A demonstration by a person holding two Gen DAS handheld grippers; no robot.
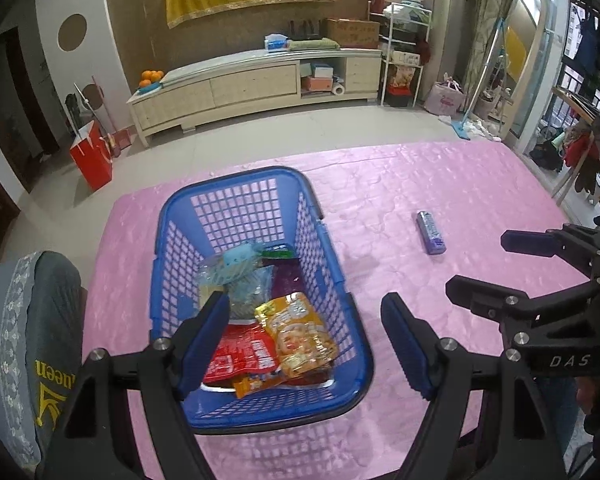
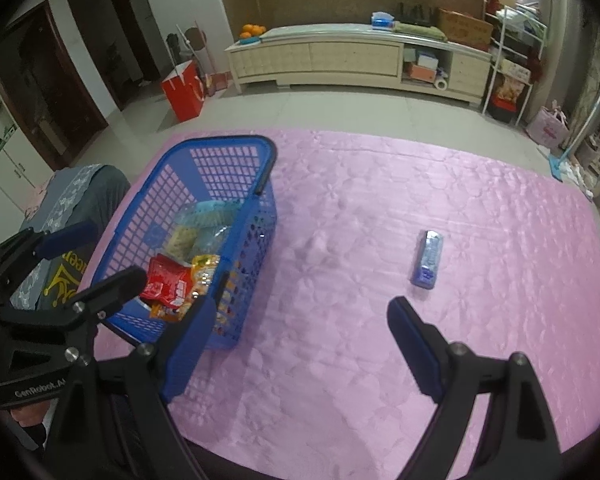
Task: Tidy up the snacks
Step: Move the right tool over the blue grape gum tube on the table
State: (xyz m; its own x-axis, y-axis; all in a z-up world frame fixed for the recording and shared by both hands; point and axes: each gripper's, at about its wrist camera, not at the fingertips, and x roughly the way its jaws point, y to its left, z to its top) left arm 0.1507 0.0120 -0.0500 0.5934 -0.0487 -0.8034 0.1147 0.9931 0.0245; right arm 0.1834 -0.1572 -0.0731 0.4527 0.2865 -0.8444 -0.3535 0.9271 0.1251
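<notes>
The last loose snack, a purple bar (image 2: 427, 259), lies on the pink counter (image 2: 340, 240) well right of the blue basket (image 2: 260, 216); its long axis runs near to far. The right hand-held gripper (image 2: 300, 344) is nearer, jaws wide and empty, with the bar ahead and slightly right; the left hand-held gripper (image 1: 306, 340) hangs open over the basket.

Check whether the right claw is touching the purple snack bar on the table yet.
Apart. The right wrist view shows bare pink tablecloth between the open right claw and the purple snack bar, which lies ahead of its fingertips.

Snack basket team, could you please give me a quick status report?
Both grippers, left and right, open, empty. Blue basket holds several packets; purple snack bar alone on pink tablecloth. Path unobstructed.
</notes>
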